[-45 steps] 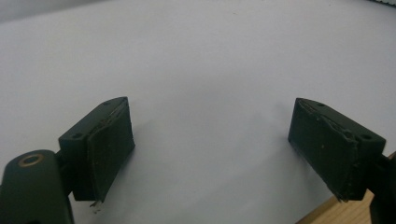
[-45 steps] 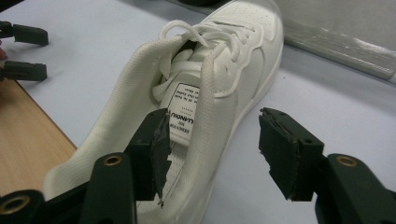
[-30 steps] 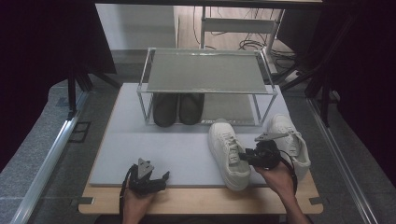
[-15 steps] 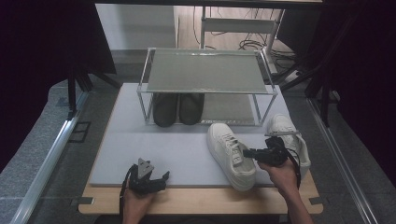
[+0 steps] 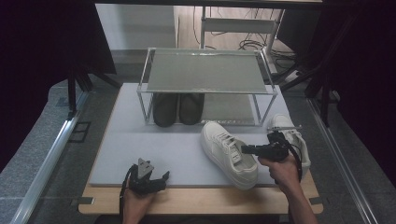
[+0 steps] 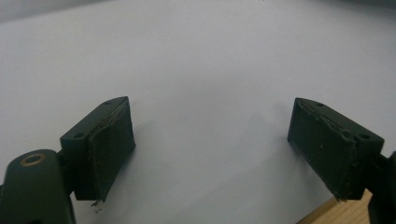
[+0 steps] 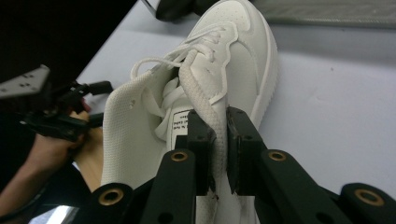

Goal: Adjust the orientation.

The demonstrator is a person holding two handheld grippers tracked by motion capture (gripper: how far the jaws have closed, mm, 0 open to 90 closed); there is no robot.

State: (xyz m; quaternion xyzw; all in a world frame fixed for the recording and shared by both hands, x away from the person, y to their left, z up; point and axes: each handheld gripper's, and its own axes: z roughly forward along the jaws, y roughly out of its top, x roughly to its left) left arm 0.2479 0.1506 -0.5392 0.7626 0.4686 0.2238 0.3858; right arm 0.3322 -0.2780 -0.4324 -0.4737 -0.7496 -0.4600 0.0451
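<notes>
Standing at the back of the grey mat on the table, the metal shoe rack serves as the landmark, with a pair of dark shoes tucked under its shelf. In front of the rack, toward its right half, lies the white sneaker, toe angled toward the rack; compared with a second ago its heel has swung slightly and the shoe sits more slanted. Its mate, a second white sneaker, lies beyond it, off the rack's right front leg. The right tongs have just been closing and are now clamped on the padded collar of the white sneaker, the fabric pinched flat between the jaws in the right gripper view. With that grip apparently secure, the shoe looks ready to be lifted toward the rack. Far in front of the rack's left end, at the mat's near edge, the left tongs rest with jaws wide apart and nothing between them, over bare mat.
</notes>
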